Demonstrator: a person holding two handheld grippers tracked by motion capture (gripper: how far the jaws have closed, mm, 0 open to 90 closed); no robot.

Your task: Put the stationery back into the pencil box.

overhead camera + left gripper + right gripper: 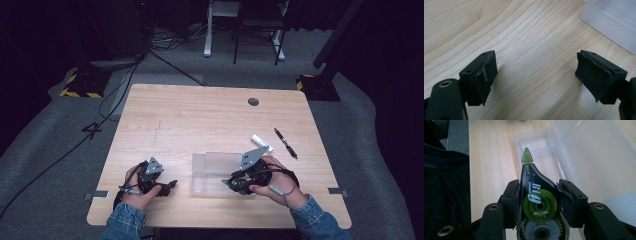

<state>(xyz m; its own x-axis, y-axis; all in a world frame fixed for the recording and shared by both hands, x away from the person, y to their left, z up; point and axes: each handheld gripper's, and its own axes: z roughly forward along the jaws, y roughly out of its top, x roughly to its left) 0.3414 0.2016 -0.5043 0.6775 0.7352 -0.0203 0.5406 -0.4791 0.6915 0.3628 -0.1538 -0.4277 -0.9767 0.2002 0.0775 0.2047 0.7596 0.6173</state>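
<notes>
A black and green correction tape dispenser (pixel 534 177) sits between the pads of my right gripper (pixel 539 197), which is shut on it. Its green tip points toward a clear plastic box (pixel 594 157) with its lid open. In the high view the right gripper (pixel 229 183) hovers over the near right part of that box (pixel 200 175). My left gripper (pixel 170 185) rests low over the wooden table (pixel 200 120), left of the box. Its jaws stand wide apart in the left gripper view (pixel 536 75), with bare wood between them and a corner of the box (pixel 614 22) beyond.
A black pen (pixel 285 143) and a small white oblong object (pixel 262 143) lie on the table to the right of the box. A round cable hole (pixel 253 101) is near the far edge. Cables and stand bases lie on the floor beyond.
</notes>
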